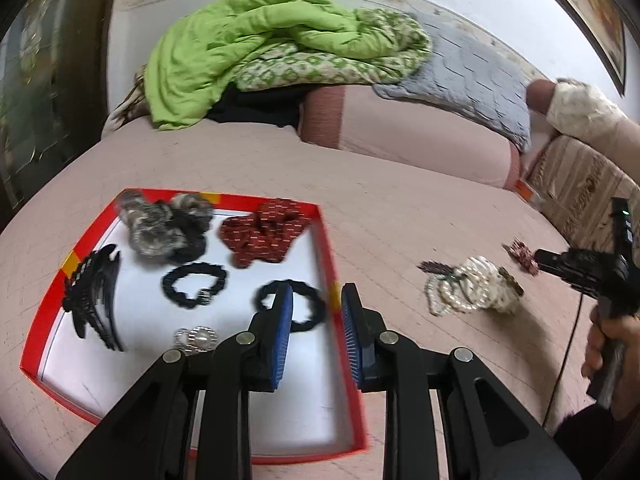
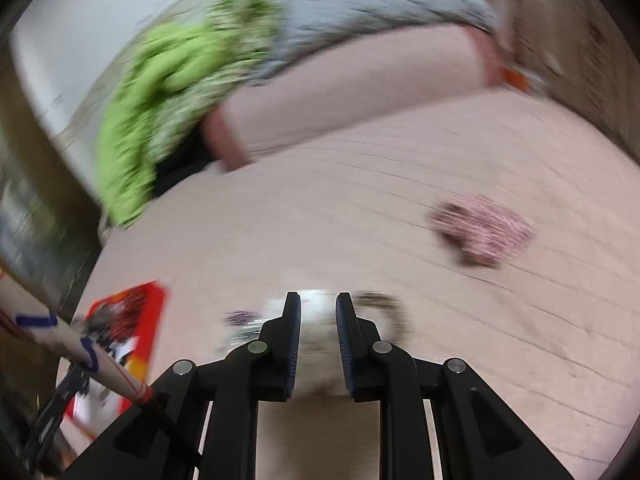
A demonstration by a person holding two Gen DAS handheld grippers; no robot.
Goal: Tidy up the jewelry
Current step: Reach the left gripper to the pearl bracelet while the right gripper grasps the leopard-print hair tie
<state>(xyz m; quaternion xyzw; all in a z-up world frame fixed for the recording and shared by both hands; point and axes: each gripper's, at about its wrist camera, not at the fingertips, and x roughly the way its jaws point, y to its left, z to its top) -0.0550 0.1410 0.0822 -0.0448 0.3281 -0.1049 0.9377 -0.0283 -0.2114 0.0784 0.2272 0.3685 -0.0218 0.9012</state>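
Most of the sorting looks done: the red tray on the bed already holds two scrunchies, two black hair ties, a black claw clip and a brooch. Left on the bed, at the tray's 3 o'clock, are a pearl heap and a pink clip. The left hand-held gripper hangs part open and empty over the tray's right rim; the right hand-held gripper straddles the blurred pearls, jaws part open, grip uncertain.
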